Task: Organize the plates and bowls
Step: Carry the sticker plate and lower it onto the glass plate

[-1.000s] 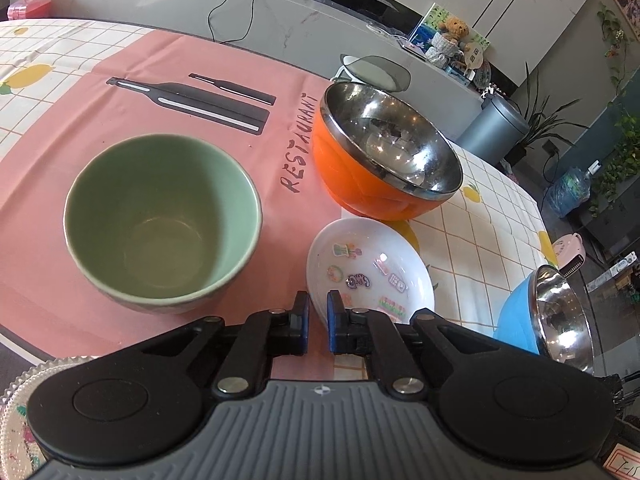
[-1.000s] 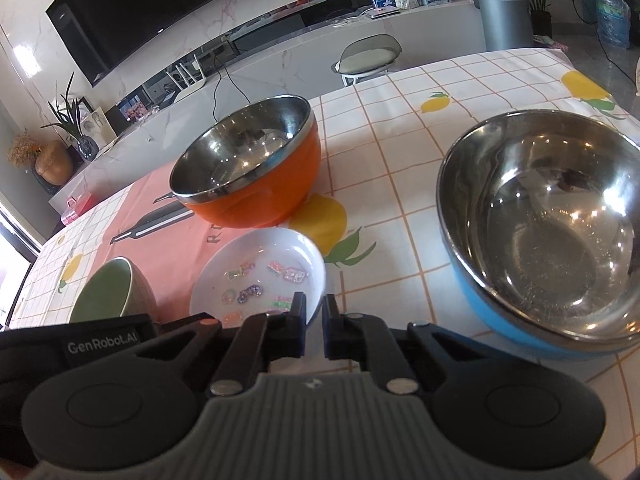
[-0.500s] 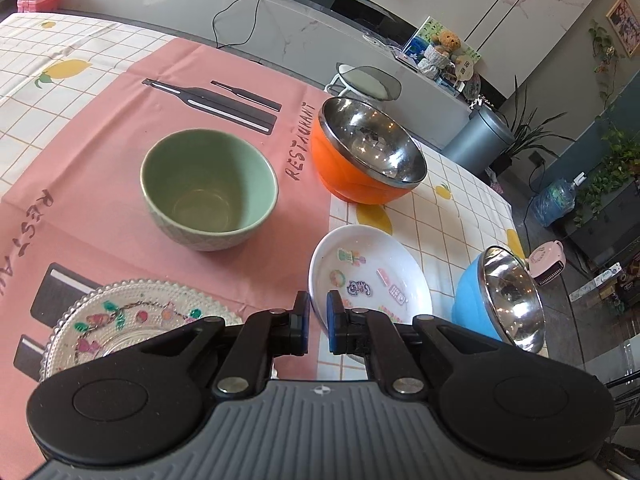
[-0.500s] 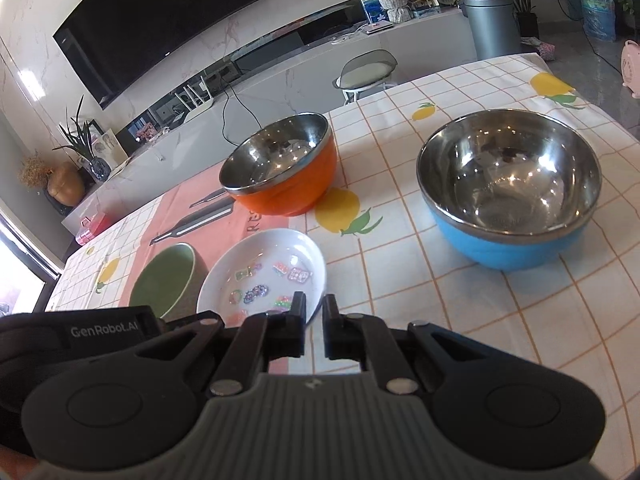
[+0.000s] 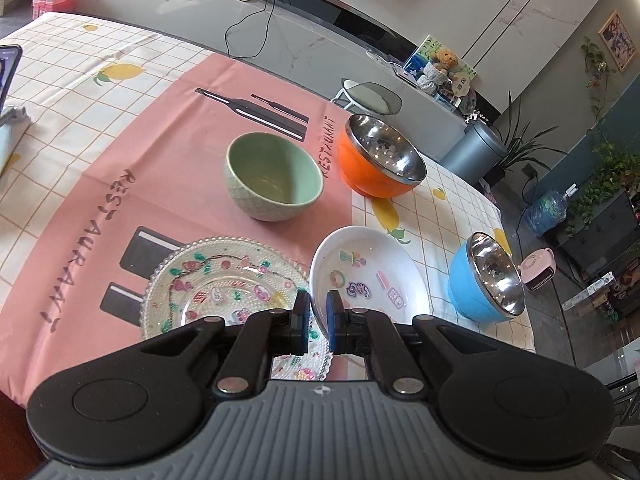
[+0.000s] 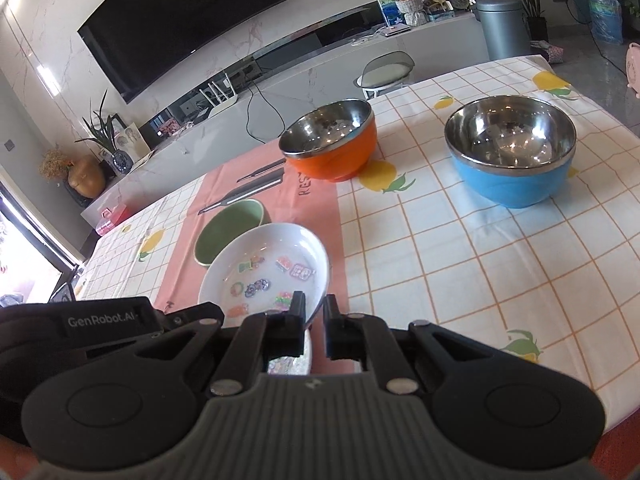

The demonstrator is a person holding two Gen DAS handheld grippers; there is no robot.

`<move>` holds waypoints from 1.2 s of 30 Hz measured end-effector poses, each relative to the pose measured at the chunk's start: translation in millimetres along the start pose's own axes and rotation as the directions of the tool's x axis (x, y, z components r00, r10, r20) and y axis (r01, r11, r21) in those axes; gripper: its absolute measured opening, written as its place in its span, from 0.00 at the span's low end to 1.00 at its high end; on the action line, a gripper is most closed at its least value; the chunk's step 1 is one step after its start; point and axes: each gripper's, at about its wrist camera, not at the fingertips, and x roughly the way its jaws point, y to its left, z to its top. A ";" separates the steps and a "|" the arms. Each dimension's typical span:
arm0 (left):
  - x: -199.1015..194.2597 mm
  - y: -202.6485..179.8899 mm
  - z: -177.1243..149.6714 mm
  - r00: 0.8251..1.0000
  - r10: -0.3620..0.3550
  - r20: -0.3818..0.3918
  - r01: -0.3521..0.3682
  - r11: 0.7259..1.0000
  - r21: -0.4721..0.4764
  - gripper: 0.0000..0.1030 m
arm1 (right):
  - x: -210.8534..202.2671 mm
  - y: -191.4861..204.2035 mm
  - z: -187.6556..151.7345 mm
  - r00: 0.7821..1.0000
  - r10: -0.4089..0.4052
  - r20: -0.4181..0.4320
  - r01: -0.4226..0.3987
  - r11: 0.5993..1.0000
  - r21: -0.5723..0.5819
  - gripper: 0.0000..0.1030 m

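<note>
A white plate [image 5: 368,276] [image 6: 268,268] with small stickers inside hangs tilted above the table. My left gripper [image 5: 317,314] is shut on its near rim, and my right gripper [image 6: 314,312] is shut on the same rim from the other side. Under the white plate's left edge lies a clear glass plate [image 5: 224,280] with coloured decals; in the right wrist view only a sliver of this glass plate [image 6: 288,360] shows. Beyond stand a green bowl [image 5: 274,176] [image 6: 228,232], an orange steel-lined bowl [image 5: 380,156] [image 6: 332,144] and a blue steel-lined bowl [image 5: 486,280] [image 6: 512,152].
A pink placemat [image 5: 100,184] covers the middle of the checked tablecloth [image 6: 460,264]. A phone [image 5: 8,68] lies at the far left. The table's edge runs just past the blue bowl, and a stool [image 5: 372,96] stands behind the table.
Both grippers have drawn back and risen with the white plate held between them. The bowls now look smaller and farther off, and the glass plate has come into view.
</note>
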 end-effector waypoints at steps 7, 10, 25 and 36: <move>-21.3 30.7 -7.9 1.000 0.011 0.008 -0.011 0.999 -0.043 0.08 | -5.0 27.7 -16.3 0.999 0.028 -0.021 -0.029 0.998 -0.049 0.06; -23.9 43.3 -8.9 1.000 0.024 0.002 -0.023 0.998 -0.057 0.08 | -1.8 39.8 -22.0 0.999 0.037 -0.036 -0.040 0.996 -0.079 0.06; 2.7 63.5 -18.9 0.994 0.082 -0.078 -0.087 0.994 -0.065 0.09 | 32.7 41.8 -37.6 0.992 0.008 -0.123 -0.019 0.996 -0.085 0.06; 13.5 65.7 -17.8 0.989 0.108 -0.103 -0.115 0.991 -0.071 0.09 | 48.8 36.4 -36.9 0.988 0.011 -0.155 -0.022 0.997 -0.070 0.06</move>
